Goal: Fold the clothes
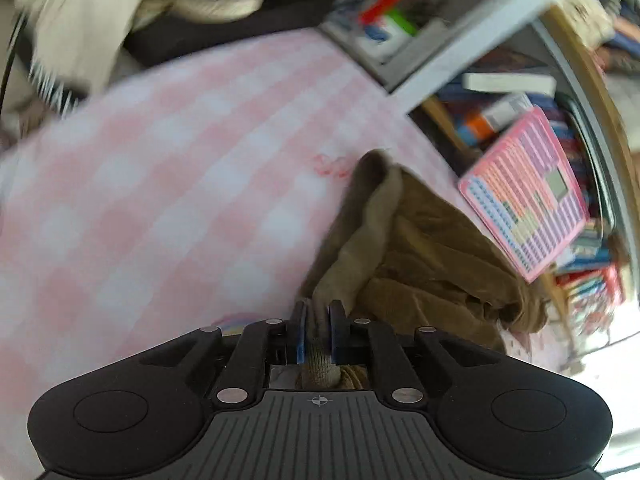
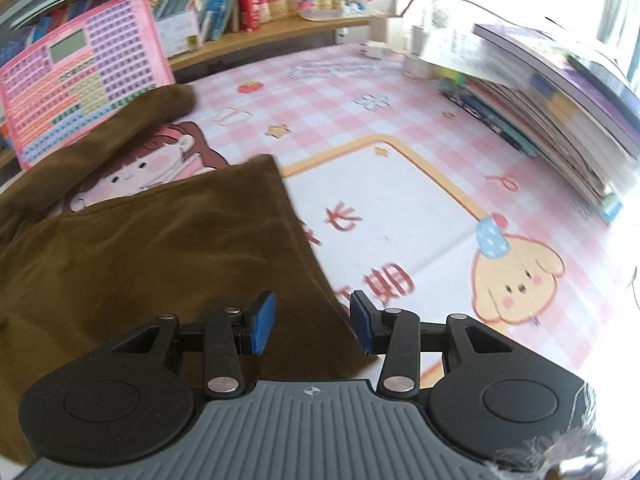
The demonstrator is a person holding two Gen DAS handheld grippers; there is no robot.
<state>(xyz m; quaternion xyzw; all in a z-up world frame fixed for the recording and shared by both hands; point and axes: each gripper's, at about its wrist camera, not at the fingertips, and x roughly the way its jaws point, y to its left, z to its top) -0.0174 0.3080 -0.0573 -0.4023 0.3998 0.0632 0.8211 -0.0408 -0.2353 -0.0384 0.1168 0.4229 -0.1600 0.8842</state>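
Left gripper [image 1: 318, 320]: jaws clamped tight on a ribbed cuff of the brown garment [image 1: 420, 252], fabric bunched between the blue pads [image 1: 301, 332] and trailing back under the body of the tool. Sleeve running up and away from the jaws, ending in a rounded tip ahead and a touch right. Rest of the garment heaped just right of the jaws. Pink checked mat [image 1: 180, 168] on the counter spreading out left and ahead, badly blurred. Pink chart board [image 1: 524, 196] beyond the heap, far right, leaning by the bookshelf.

Right gripper [image 2: 312, 322]: jaws parted, blue pads [image 2: 262, 326] standing off on either side of the garment's straight side edge, nothing pinched. Brown cloth [image 2: 160, 256] lying flat between and left of the jaws, edge running diagonally away ahead, corner up ahead of the jaws. Cartoon mat [image 2: 400, 200] bare to the right, puppy print [image 2: 516, 276] just right of the jaws. Stack of books [image 2: 560, 92] well off, ahead and right.

Step in hand, by the look of it: sleeve fold, cuff taken, body edge not yet secured. Next move likely calls for carrying the cuff across onto the body panel, keeping the sleeve flat, not twisted. Right side needing either a close on that edge or a hold-down so the body doesn't drag along. Risk: heap near the left jaws getting pulled with the sleeve.
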